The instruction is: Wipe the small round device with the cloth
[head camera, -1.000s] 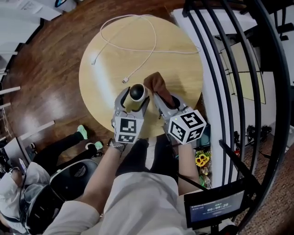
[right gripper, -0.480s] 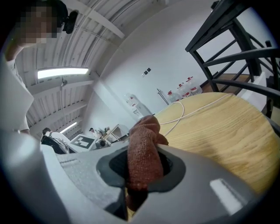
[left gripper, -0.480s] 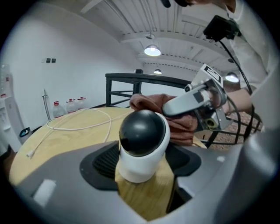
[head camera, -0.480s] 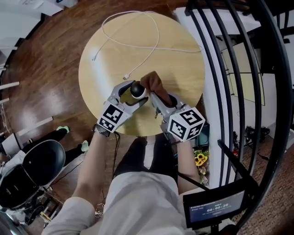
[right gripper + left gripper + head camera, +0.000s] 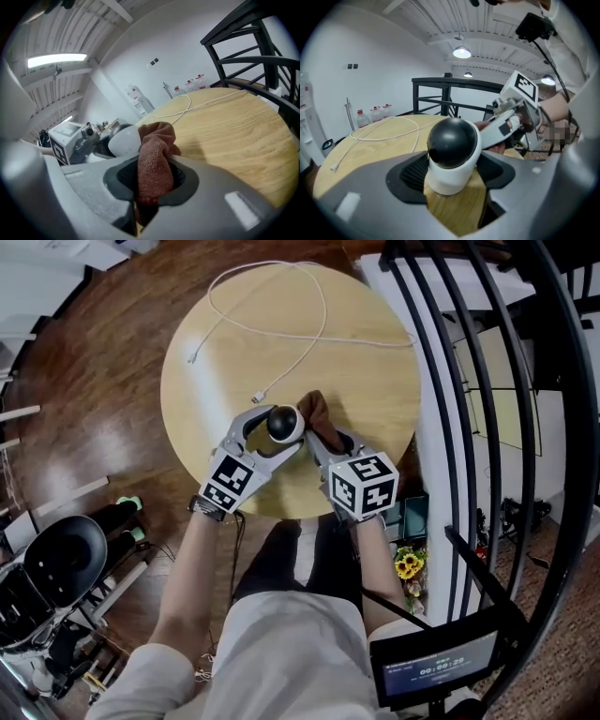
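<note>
Wiping step judged in hand, or just starting. The small round camera – white body, black dome – is clamped between the pads of the left gripper and held tilted, low over the near part of the round wooden bench; whether its base rests on the wood cannot be told. The right gripper is closed on a rust-brown cloth, a bunched fold of which stands up out of the jaws. That fold is seen at the camera's right side, touching it or just beside it. The next move is judged to call for the fold to be pressed on the dome and drawn round it while the left gripper's hold is kept firm – the rounded body could slip or twist between the pads. A white cable is looped over the far half of the bench, one plug end near the camera; a black railing stands close on the right. Neither is judged to be in the way.
</note>
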The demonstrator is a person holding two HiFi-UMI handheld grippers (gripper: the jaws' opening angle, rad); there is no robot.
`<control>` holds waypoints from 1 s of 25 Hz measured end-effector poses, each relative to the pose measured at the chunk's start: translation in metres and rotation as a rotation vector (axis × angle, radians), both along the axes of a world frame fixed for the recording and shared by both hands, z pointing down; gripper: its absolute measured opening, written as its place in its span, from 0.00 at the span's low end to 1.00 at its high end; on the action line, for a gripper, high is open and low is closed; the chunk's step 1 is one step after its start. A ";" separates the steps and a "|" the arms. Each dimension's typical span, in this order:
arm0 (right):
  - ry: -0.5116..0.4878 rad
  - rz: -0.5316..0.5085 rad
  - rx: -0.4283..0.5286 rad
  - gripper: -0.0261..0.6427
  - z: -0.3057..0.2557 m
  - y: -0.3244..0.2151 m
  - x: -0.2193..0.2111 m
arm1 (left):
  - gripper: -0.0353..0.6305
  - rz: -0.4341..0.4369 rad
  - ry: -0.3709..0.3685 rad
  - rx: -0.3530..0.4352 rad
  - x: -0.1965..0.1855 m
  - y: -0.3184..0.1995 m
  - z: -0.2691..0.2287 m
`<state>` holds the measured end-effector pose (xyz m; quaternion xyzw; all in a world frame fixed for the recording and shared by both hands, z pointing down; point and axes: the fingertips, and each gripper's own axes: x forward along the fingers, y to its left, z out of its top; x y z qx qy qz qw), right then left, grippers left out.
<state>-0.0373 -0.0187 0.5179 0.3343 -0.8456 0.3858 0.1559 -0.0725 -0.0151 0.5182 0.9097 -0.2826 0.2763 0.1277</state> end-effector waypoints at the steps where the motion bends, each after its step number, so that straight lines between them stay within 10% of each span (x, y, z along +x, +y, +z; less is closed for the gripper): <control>1: 0.022 -0.025 -0.015 0.14 0.006 0.001 0.000 | 0.57 0.000 -0.004 -0.002 0.001 0.000 0.000; 13: 0.549 -0.264 0.185 0.14 0.026 0.000 -0.009 | 0.57 -0.082 -0.019 -0.004 -0.002 -0.002 0.002; 20: 0.130 0.197 0.037 0.14 -0.020 0.000 0.059 | 0.57 -0.398 -0.014 -0.068 0.003 -0.004 0.001; 25: 0.065 0.196 0.110 0.14 -0.050 -0.005 0.066 | 0.57 -0.526 -0.036 -0.071 0.006 -0.007 0.005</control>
